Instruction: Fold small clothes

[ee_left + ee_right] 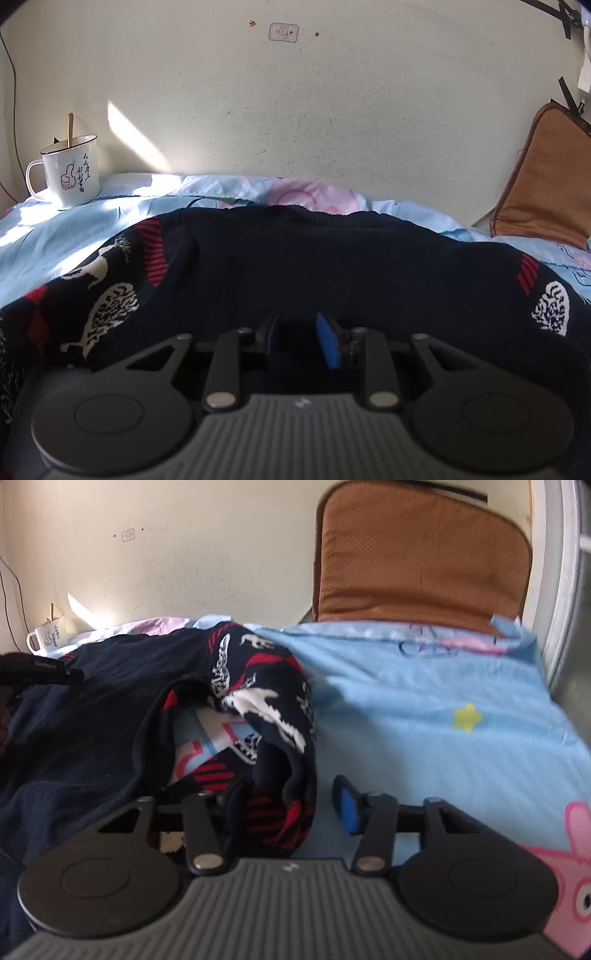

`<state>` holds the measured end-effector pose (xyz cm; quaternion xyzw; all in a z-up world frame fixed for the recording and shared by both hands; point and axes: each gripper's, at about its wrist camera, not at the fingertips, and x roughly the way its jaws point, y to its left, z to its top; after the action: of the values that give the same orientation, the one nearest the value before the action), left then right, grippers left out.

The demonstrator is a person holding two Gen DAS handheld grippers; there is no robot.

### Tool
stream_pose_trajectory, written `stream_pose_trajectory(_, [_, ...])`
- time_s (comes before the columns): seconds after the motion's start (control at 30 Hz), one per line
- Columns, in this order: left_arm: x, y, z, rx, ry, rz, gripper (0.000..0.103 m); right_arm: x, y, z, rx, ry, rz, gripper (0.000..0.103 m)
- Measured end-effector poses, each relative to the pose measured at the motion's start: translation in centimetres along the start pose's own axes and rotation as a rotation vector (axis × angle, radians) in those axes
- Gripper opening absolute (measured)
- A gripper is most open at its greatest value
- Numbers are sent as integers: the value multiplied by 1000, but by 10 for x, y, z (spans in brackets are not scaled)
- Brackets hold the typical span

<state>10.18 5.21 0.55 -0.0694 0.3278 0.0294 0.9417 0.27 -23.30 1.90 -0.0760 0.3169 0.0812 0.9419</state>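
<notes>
A small dark navy sweater [295, 266] with red stripes and white patterns lies spread on a light blue cartoon bedsheet [55, 240]. My left gripper [301, 339] is low over its near hem, jaws a little apart, with dark fabric between them; the blue pad [327, 345] shows. In the right wrist view the sweater's patterned sleeve [258, 701] is bunched and folded over. My right gripper [291, 805] is open around the sleeve's cuff [273, 823], its blue pad [349, 808] clear of the cloth. The left gripper's black body [40, 672] shows at far left.
A white enamel mug [68, 175] with a stick in it stands at the bed's far left by the cream wall. A brown cushion [421, 557] leans at the far right. The bedsheet [443, 709] extends to the right of the sweater.
</notes>
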Motion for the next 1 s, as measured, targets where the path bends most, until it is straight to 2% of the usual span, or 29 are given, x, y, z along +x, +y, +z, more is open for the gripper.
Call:
stream_pose_trajectory(0.03, [1, 1, 0, -5, 7, -5, 25, 0, 5, 7, -58, -26, -66, 11])
stream_pose_trajectory(0.17, [-1, 2, 0, -7, 5, -13, 28, -8, 3, 40, -343, -201, -426, 10])
stream_pose_trajectory(0.27, [-3, -1, -1, 6, -1, -16, 34, -4, -9, 66, -497, -275, -625, 10])
stream_pose_trajectory(0.37, [-3, -1, -1, 15, -7, -21, 40, 13, -5, 62, -761, -374, -856, 11])
stream_pose_trajectory(0.4, [-3, -1, -1, 16, -6, -22, 40, 19, -4, 57, -830, -389, -905, 11])
stream_pose_trajectory(0.53, [-1, 1, 0, 7, 7, -26, 43, 38, -4, 25, -953, -325, -911, 11])
stream_pose_trajectory(0.63, [0, 1, 0, 9, 11, -27, 47, 37, -7, 8, -897, -232, -840, 18])
stream_pose_trajectory(0.7, [0, 0, 0, 14, 12, -26, 48, 33, -11, 3, -806, -148, -772, 29])
stream_pose_trajectory(0.8, [0, 1, 0, 17, 13, -26, 50, 27, -28, 9, -616, -80, -687, 45])
stream_pose_trajectory(0.93, [0, 3, -1, 14, 14, -26, 52, 19, -71, 16, -338, -14, -647, 49])
stream_pose_trajectory(1.0, [0, 3, 0, 15, 15, -27, 53, 6, -100, 17, -121, 10, -620, 49])
